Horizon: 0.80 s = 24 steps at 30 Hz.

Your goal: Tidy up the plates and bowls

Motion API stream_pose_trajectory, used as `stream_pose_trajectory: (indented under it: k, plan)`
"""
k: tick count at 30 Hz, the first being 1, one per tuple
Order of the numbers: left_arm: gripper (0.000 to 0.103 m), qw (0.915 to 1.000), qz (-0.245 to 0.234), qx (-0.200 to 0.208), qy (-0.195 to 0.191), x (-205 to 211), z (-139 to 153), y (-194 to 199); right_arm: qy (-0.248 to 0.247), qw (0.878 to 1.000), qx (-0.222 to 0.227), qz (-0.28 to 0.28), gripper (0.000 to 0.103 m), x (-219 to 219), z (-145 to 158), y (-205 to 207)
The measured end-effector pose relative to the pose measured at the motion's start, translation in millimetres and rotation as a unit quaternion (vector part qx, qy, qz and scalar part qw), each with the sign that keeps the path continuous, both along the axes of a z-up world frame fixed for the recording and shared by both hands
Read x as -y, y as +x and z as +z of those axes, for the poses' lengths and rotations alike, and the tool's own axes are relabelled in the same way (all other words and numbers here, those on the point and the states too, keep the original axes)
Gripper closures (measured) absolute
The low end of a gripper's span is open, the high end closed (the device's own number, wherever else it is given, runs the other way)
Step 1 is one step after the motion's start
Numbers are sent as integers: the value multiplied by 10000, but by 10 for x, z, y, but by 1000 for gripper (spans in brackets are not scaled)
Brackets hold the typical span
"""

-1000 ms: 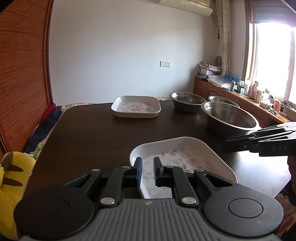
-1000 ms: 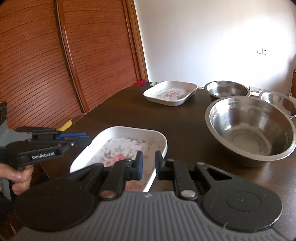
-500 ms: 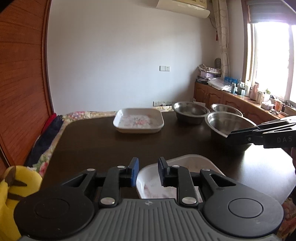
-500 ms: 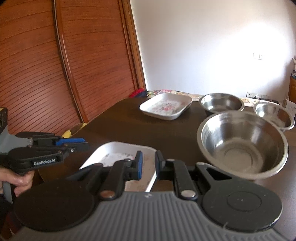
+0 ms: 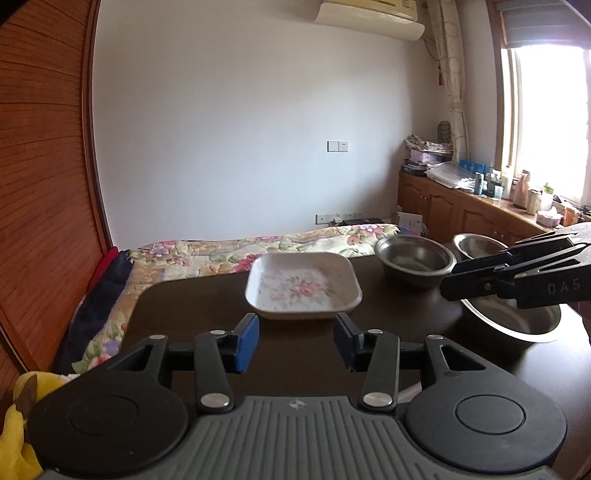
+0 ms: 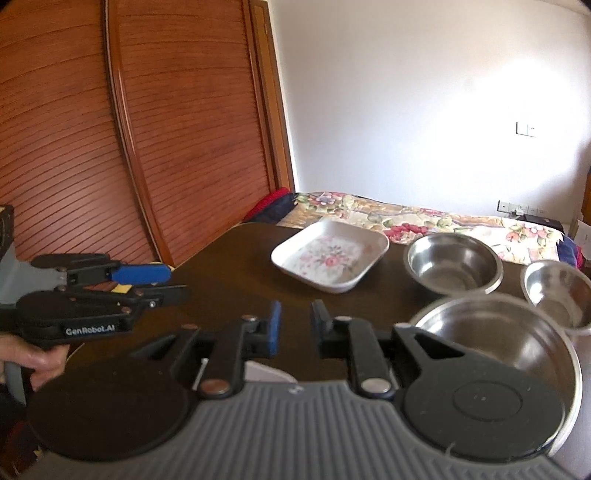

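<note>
Grippers first, nearest the lenses. Left gripper has blue-padded fingers standing wide with nothing between them, its jaws having just been opening; bare dark brown wooden table shows through the gap. Right gripper is parted more narrowly, also just opening, also holding nothing.

Right wrist view alone shows a sliver of white rim below the right gripper's fingers, near edge of table; what it belongs to cannot be told from this alone. Same view shows the person's hand gripping the left tool's handle at far left, and the slatted reddish wooden doors behind. Left wrist view alone shows the bright window, a cluttered wooden sideboard and a wall air conditioner.

Large stainless steel bowl sits near right, partly hidden by the right gripper's body. Beyond it, a medium steel bowl and a small steel bowl, close together, upright.

White square dish with pink floral print rests flat at the far side of the table, left of the medium bowl, apart from both grippers. Floral bedspread lies past the table edge.
</note>
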State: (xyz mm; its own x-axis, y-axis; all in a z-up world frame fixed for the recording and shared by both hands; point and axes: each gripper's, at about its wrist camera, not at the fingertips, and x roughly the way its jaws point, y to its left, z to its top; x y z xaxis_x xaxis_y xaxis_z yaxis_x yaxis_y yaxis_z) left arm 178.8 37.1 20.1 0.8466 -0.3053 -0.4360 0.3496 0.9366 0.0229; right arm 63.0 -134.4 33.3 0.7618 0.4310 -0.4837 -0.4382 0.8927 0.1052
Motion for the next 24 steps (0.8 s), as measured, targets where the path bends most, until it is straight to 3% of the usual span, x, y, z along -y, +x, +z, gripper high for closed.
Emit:
stream_pose_trajectory:
  k: [4,11,22,24]
  plan:
    - [25,10000,21,-2,43,-25,30,259,-126,9999,-29,35,70,-63,30,223]
    - [4,9999,-58,-101,-11,-31,22,745,-102,9998,-125,-113,38,-96,52,642]
    - [4,9994,-146,-315,30,-17,-161,1357,-68,9974,-697,-182,38,-143,-89,1229]
    - [8,9991,-168,-399,9,-27,-204,1467,-82,9960,-882,-116,38,-176,-129,1316]
